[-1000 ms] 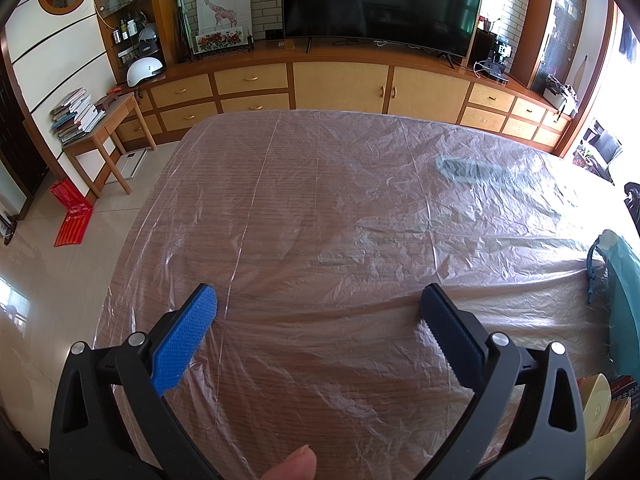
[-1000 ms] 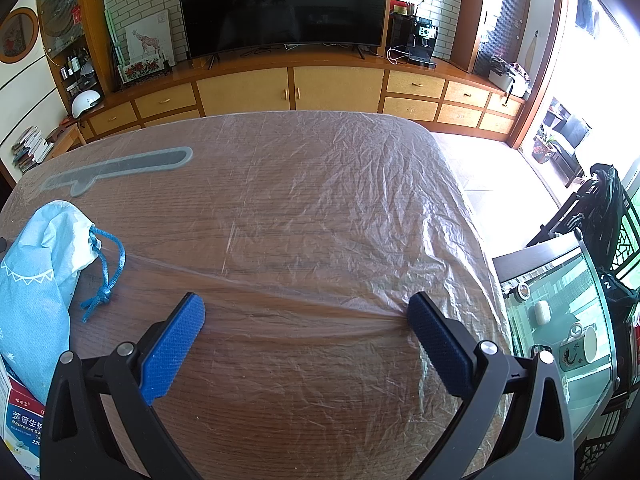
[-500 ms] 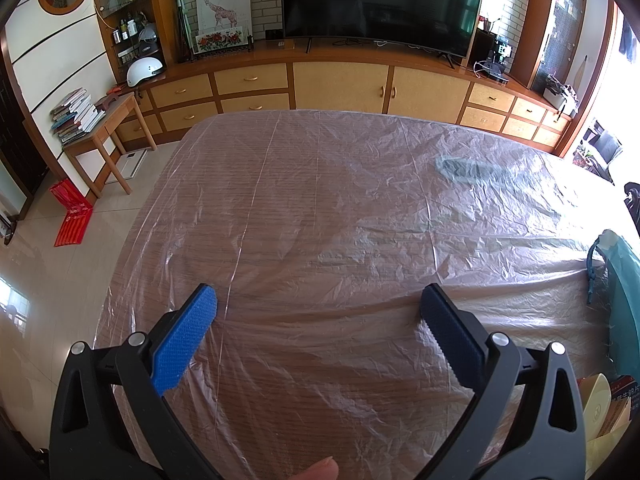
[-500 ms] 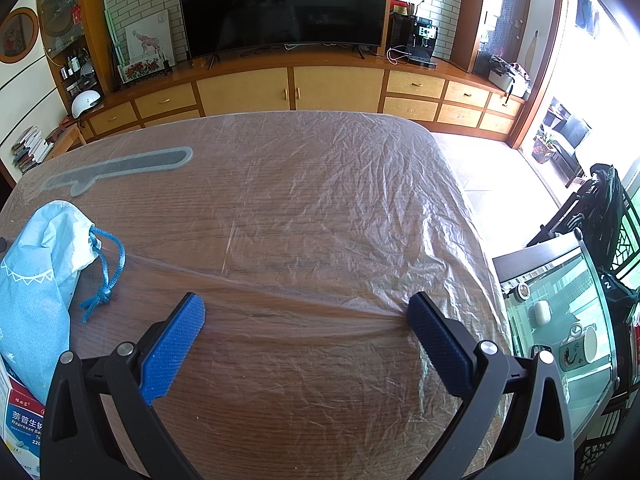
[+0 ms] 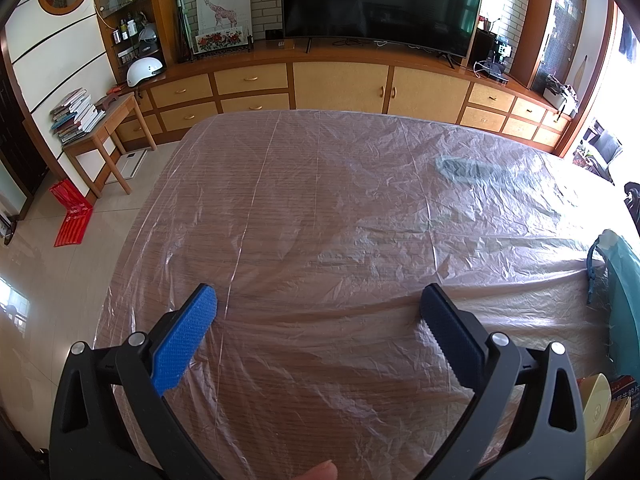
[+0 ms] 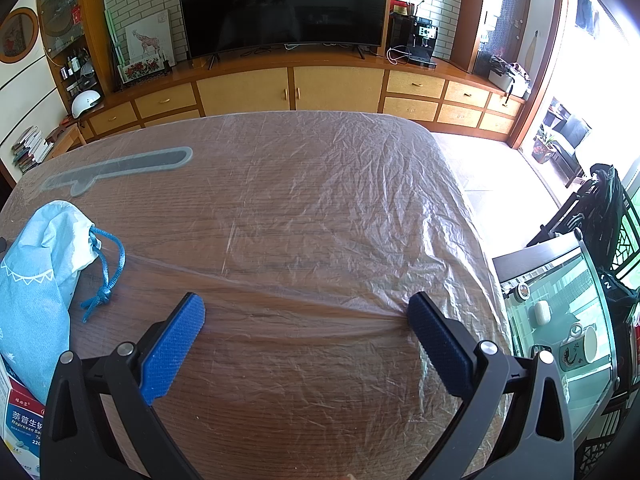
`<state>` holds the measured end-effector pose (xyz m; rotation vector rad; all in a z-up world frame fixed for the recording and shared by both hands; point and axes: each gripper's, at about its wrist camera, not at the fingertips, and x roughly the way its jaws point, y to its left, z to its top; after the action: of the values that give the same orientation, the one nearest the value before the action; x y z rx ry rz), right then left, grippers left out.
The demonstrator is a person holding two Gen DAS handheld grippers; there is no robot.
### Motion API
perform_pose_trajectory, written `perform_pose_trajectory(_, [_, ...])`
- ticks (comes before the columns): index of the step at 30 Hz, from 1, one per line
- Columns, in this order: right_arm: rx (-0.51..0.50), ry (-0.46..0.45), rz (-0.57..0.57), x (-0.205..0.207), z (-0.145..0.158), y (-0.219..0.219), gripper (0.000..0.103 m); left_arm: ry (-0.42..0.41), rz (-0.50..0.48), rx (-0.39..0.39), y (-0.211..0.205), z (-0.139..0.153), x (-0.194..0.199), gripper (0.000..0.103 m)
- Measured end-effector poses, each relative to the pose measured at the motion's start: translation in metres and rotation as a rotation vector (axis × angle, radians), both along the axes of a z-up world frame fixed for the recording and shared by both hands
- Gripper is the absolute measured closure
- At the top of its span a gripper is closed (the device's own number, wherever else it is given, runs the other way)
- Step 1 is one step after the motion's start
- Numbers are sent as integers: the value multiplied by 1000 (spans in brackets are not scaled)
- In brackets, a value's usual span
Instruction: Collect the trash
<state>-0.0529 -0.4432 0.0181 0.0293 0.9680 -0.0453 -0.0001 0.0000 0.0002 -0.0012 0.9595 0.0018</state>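
Both claws are wide open and hold nothing: the left gripper (image 5: pixel 318 304) and the right gripper (image 6: pixel 306 312) hover over the table (image 6: pixel 320 200). The medicine box (image 6: pixel 20 420) and blue drawstring bag (image 6: pixel 36 280) lie just left of the right claw, so reach there slowly. Clear plastic sheet (image 5: pixel 320 200) covers the wood. Far ahead stand cabinets (image 5: pixel 340 84) and a big TV (image 6: pixel 280 4).

A living room in daylight. Across the top of both frames, a long wooden sideboard (image 5: pixel 340 84) with pale drawer fronts runs beneath a dark television (image 5: pixel 380 0) on a white brick wall (image 6: pixel 136 4). At left, a small wooden side table (image 5: pixel 108 128) holds stacked books (image 5: pixel 74 114) on a glossy tiled floor (image 5: pixel 48 260). Bright window light (image 6: pixel 600 80) floods the right edge.
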Motion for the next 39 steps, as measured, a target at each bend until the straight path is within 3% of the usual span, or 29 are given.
perform_pose_trajectory(24, [4,22,-20,0,2,0,4,6,0,8,0,-2,-2,1])
perform_pose_trajectory(27, [61,-21,-31,-7,21,0,4,-16,23,-23,4,9,-8,2])
perform_pose_trajectory(30, [55,-61,-8,-15,43,13,4,-56,19,-49,-3,29,-12,2])
perform_pose_trajectory(39, [138,-123,59,-20,107,51,4,-196,-97,-39,-27,89,-52,2])
